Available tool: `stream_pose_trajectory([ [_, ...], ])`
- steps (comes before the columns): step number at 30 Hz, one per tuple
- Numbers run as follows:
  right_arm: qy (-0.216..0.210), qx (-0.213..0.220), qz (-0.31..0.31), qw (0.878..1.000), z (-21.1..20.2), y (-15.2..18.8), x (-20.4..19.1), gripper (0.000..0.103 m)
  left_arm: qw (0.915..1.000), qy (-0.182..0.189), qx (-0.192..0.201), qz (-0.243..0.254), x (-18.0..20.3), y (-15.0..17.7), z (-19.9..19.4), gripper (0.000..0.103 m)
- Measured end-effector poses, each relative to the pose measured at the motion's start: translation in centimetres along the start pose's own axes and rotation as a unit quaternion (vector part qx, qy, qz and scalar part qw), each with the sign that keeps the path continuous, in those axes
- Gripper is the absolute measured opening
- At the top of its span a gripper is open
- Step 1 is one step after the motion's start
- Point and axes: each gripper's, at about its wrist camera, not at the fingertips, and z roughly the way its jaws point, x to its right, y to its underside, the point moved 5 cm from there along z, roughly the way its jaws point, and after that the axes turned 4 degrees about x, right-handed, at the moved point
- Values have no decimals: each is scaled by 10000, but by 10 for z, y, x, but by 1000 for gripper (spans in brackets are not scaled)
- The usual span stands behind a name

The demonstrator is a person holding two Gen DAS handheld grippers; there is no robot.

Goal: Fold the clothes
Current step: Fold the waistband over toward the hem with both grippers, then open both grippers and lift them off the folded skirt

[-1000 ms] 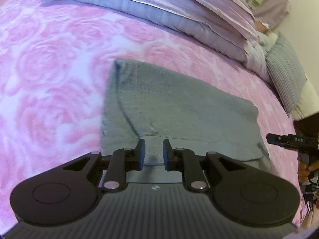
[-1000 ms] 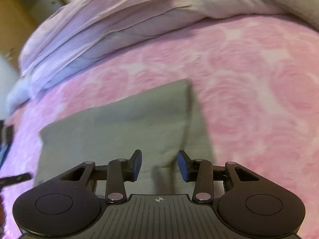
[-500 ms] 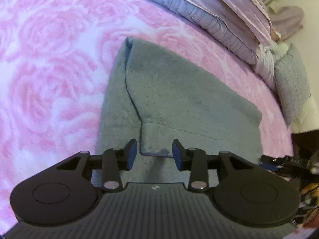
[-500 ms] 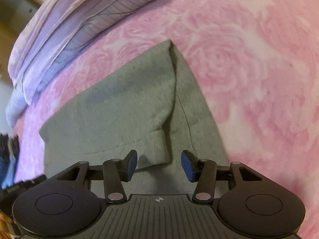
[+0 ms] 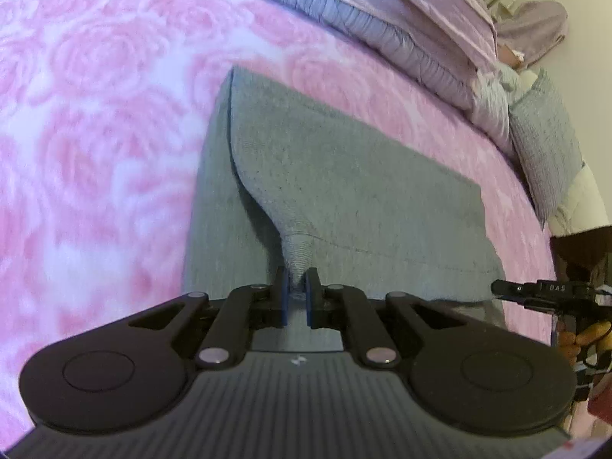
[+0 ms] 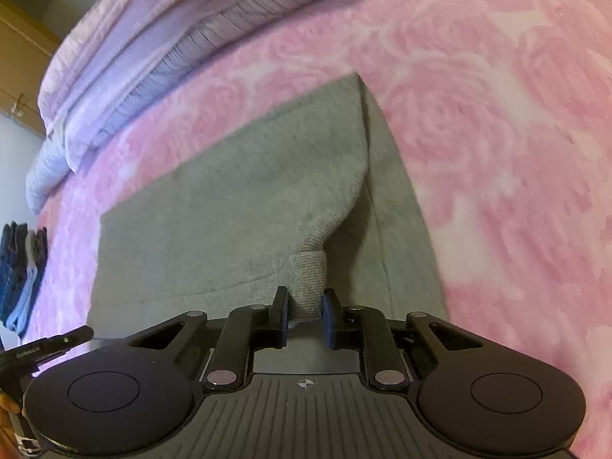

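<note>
Colours and patterns on the bed.
Grey knit garment (image 5: 344, 191) with ribbed hem; pink bedspread (image 5: 95, 134) patterned with pale roses; lilac duvet (image 6: 160, 49) edged in fine stripes; black grippers with blue pads (image 6: 283, 321); dark blue folded clothes (image 6: 21, 267).

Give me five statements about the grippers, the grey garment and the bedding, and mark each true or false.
1. The left gripper is shut on a corner of the grey knitted garment. True.
2. The right gripper is open and hangs clear of the garment. False: its jaws pinch a ribbed corner of the garment between them.
3. The garment lies on a pink rose-patterned blanket. True.
4. The garment is spread out in a single layer. False: an upper layer is folded over a lower one, whose edge shows along the side.
5. A folded lilac quilt lies on top of the garment. False: it lies beyond the garment, apart from it.
</note>
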Motion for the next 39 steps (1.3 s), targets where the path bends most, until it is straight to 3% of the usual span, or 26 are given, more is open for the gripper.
stream_pose_trajectory([
  [7,-19,42,-122,9999,-12,3,-5,14,10000,-43,77,-24,3,10,-7,6],
  [13,108,-25,-130,9999,-6,10,-1,15,9997,-174,-80,162,1,19,2,6],
  [19,588,-280,-231,9976,-7,4,0,36,9984,-467,-231,203,-3,15,-2,20],
  [24,851,747,-825,9901,-21,-40,-17,37,9949,-926,167,354,-9,-19,-17,20],
  [29,657,1184,-1593,9779,23,-87,-45,36,9911,-507,592,1077,24,-78,31,20],
  [32,623,1165,-1893,9730,52,-104,-41,36,9867,-548,586,1416,31,-98,69,20],
  [35,687,643,-2020,9748,82,-105,-12,36,9879,-693,379,1333,9,-108,98,17],
  [37,500,529,-2166,9735,75,-108,-6,36,9898,-578,328,1260,1,-116,96,9],
  [39,457,319,-2415,9688,63,-114,-4,37,9903,-555,241,1252,-4,-127,83,11],
])
